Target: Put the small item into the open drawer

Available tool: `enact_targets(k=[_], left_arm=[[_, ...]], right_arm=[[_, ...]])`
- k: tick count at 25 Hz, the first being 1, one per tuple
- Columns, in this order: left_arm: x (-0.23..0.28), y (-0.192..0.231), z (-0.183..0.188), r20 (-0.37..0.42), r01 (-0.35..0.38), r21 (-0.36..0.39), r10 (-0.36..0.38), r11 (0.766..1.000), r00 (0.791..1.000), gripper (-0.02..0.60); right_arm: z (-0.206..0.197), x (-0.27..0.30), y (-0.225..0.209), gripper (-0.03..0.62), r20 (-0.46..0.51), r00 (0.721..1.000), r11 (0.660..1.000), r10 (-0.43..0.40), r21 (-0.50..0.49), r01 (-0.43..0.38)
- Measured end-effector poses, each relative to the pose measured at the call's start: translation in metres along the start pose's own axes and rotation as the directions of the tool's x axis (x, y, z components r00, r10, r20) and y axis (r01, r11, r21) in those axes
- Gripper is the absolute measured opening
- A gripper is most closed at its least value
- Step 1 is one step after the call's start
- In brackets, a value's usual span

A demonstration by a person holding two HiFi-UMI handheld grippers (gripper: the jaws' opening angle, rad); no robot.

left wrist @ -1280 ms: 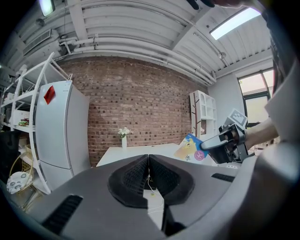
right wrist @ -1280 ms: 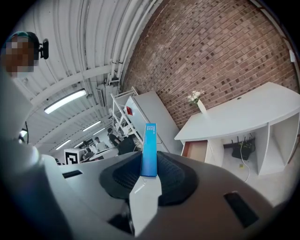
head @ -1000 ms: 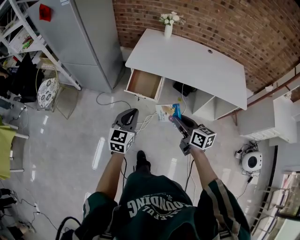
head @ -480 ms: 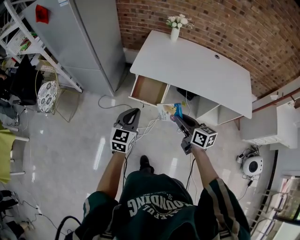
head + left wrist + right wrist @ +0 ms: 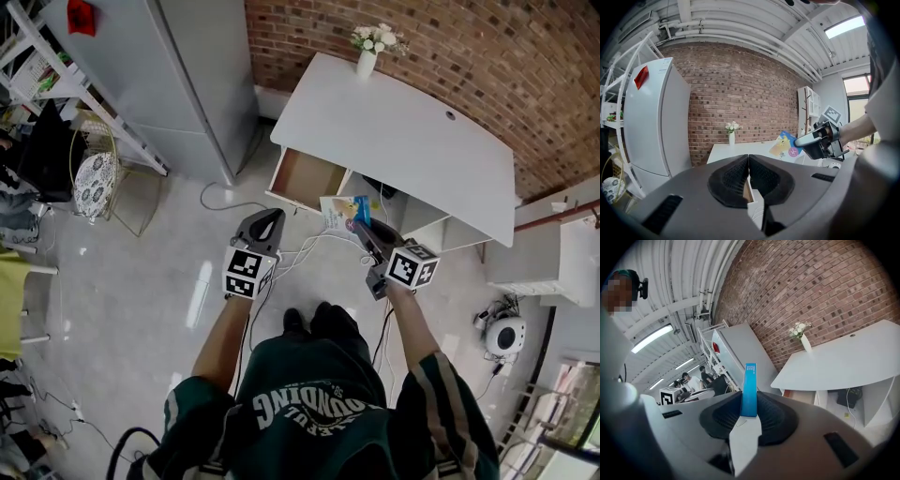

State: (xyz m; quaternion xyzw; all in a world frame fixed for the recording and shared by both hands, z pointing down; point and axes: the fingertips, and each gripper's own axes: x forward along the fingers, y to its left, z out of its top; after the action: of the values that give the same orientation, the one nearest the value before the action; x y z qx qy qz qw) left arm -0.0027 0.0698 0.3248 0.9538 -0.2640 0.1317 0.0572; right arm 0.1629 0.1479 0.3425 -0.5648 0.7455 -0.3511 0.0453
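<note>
The left hand-held gripper [image 5: 269, 217] and the right hand-held gripper [image 5: 356, 226] are dark grey, each with black-and-white square markers. The packet [image 5: 339, 208] in the right one is blue-edged, its face pale yellow with a pink spot. Ahead, the surface [image 5: 403, 131] is white, the drawer [image 5: 307, 178] brown inside, the wall [image 5: 487, 47] red brick.

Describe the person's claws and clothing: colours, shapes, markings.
The left claw and right claw are dark grey moulded shells with black ribbed pads. Each carries a white cube printed with black square markers. The person wears a dark green jersey with white lettering and striped sleeves.
</note>
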Motion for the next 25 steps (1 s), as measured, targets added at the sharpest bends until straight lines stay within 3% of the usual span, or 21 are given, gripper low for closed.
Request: enact_targets(k=[13,25], left_arm=[[0.068,0.055,-0.001,-0.037,-0.059,-0.031,0.057,0.998,0.998,0.015],[0.126,0.086,0.009,-0.067,-0.181,-0.085,0.176,0.98,0.982,0.015]], right_arm=[[0.028,0.09,-0.048,0.109,-0.074,0.995,0.998,0.06,0.003,-0.06],[0.063,0.151,-0.089,0.109,-0.156,0.973,0.985,0.169,0.011,-0.169]])
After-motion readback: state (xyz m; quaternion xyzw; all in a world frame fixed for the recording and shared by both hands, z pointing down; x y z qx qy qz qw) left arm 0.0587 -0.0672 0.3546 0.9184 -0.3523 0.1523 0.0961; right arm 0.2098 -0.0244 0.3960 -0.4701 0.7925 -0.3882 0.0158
